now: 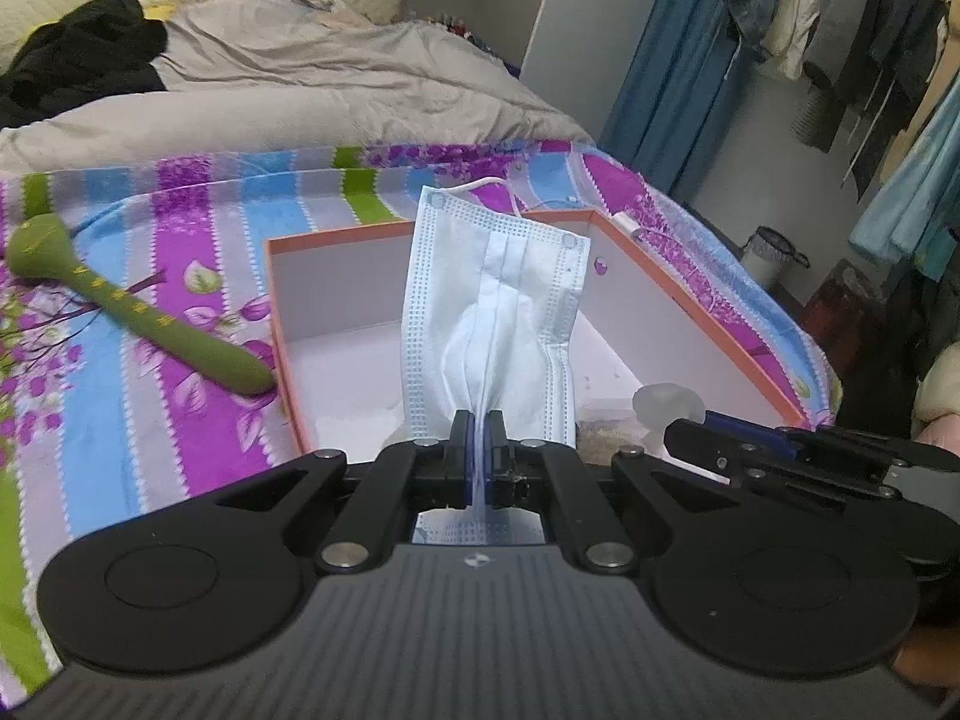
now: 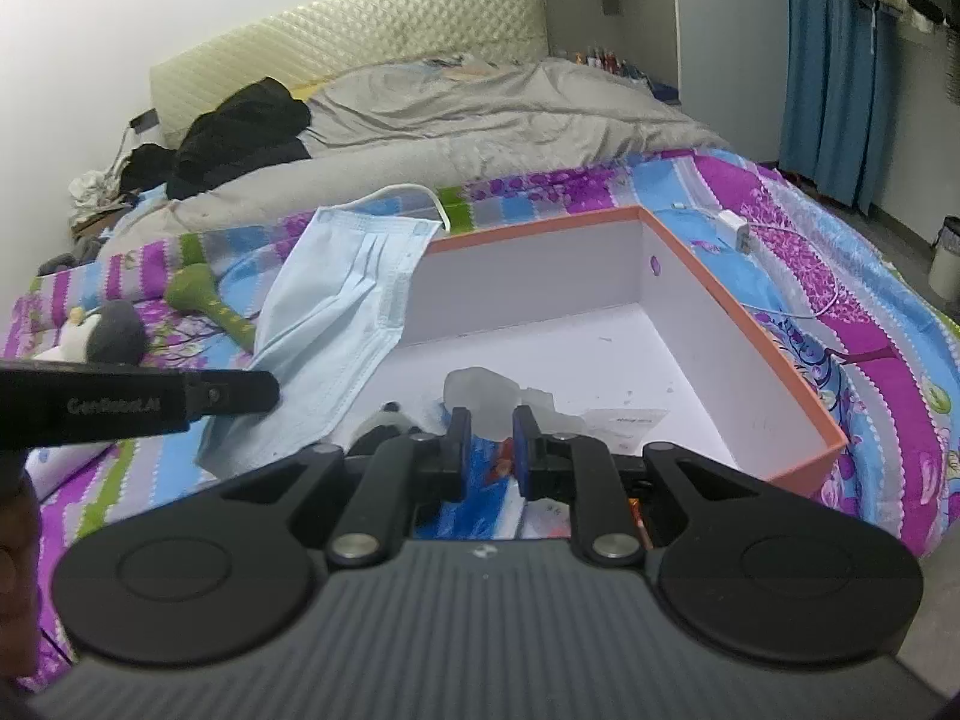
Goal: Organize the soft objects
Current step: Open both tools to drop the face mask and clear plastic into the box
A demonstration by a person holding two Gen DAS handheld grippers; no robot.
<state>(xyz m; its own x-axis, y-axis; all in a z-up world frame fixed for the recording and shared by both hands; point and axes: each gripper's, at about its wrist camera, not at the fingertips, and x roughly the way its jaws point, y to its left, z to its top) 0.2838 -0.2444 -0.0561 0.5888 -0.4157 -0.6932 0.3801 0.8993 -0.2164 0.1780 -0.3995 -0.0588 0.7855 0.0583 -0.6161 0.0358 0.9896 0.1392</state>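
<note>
My left gripper [image 1: 478, 420] is shut on the lower edge of a light blue face mask [image 1: 498, 282], which stands up over the white box with an orange rim [image 1: 336, 237]. In the right wrist view the mask [image 2: 336, 306] hangs at the box's left wall [image 2: 528, 294]. My right gripper [image 2: 491, 417] is closed on a translucent whitish squishy lump [image 2: 480, 390] low over the box's near part; the lump [image 1: 666, 402] also shows at that gripper's tip [image 1: 684, 429]. A green sock-like soft piece [image 1: 120, 300] lies on the striped blanket left of the box.
A grey and white penguin plush [image 2: 108, 336] lies left of the green piece [image 2: 204, 294]. A white charger with cable [image 2: 735, 228] rests beyond the box's right wall. A grey duvet [image 1: 312, 78] and black clothing [image 1: 78, 54] cover the far bed. A bin [image 1: 771, 258] stands on the floor.
</note>
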